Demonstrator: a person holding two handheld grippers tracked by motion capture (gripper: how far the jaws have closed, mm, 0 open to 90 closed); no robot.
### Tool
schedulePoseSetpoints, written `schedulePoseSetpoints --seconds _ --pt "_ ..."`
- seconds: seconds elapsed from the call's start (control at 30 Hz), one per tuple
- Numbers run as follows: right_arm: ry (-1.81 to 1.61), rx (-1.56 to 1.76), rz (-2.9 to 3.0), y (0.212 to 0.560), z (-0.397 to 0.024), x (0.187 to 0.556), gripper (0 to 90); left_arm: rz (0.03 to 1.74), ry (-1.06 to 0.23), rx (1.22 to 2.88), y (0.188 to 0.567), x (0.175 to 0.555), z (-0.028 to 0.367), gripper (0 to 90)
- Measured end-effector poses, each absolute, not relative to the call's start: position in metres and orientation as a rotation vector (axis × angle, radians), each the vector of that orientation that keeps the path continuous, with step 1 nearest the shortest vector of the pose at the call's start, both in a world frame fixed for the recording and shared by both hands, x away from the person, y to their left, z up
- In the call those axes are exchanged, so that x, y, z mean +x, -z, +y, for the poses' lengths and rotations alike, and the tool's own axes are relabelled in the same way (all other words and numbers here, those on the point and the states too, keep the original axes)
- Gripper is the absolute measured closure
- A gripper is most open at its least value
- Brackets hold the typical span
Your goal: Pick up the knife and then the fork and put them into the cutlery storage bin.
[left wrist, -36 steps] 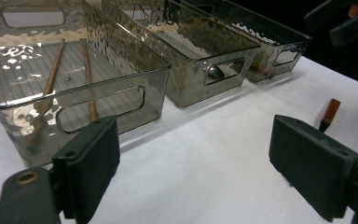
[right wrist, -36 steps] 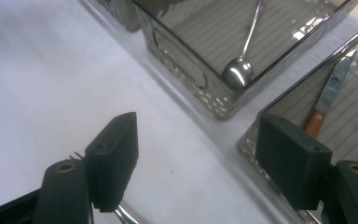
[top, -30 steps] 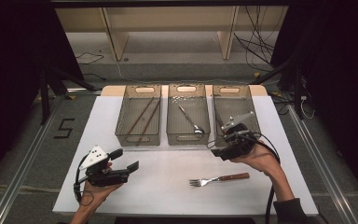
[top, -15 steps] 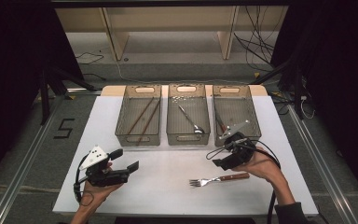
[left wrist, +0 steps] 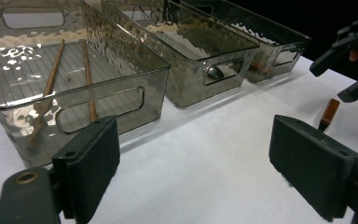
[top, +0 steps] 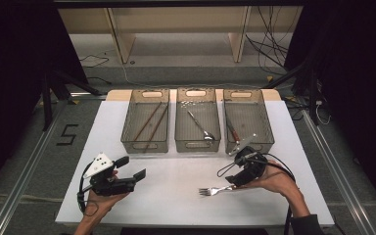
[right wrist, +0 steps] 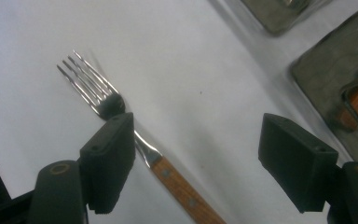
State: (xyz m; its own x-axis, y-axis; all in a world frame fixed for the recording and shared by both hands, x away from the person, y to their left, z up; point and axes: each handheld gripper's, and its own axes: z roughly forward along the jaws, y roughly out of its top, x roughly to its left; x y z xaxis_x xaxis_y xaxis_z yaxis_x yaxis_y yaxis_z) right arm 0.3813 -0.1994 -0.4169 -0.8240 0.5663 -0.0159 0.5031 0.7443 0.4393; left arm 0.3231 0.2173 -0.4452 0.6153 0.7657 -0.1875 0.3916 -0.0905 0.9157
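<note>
One fork (right wrist: 121, 126) left out on the white table (top: 176, 196), so the step in hand looks like the approach for picking it up, probably to sort it into one of the three clear bins (top: 248, 120) behind. Right gripper (right wrist: 198, 161) hovers low over it, jaws spread wide, nothing held. In the right gripper view the fork lies slantwise: tines up beyond the left jaw's tip, the steel neck passing right against that left jaw's inner edge, the wooden handle running down into the gap toward the bottom, nearer the left jaw than the right; cannot tell if the jaw touches the metal. Right jaw stands well apart from it. Next move, as I judge it: shift slightly so the handle sits midway between the jaws, drop to the table, then close across the handle. Risk: flat thin handle may skid or tilt on closing. Left gripper (left wrist: 209, 177) idles with jaws wide and empty, pointing at the chopstick bin (left wrist: 74, 70), fork handle far off past its right jaw.
</note>
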Motion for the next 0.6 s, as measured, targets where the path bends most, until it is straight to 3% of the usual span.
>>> schedulePoseSetpoints --seconds 0.23,0.6 --pt "-0.528 0.853 2.845 0.429 -0.200 0.378 28.6 0.957 -0.410 1.707 0.445 0.323 0.217 15.7" --pt "-0.408 0.788 2.920 0.445 -0.197 0.373 40.1 0.956 -0.410 1.709 0.445 0.323 0.216 15.7"
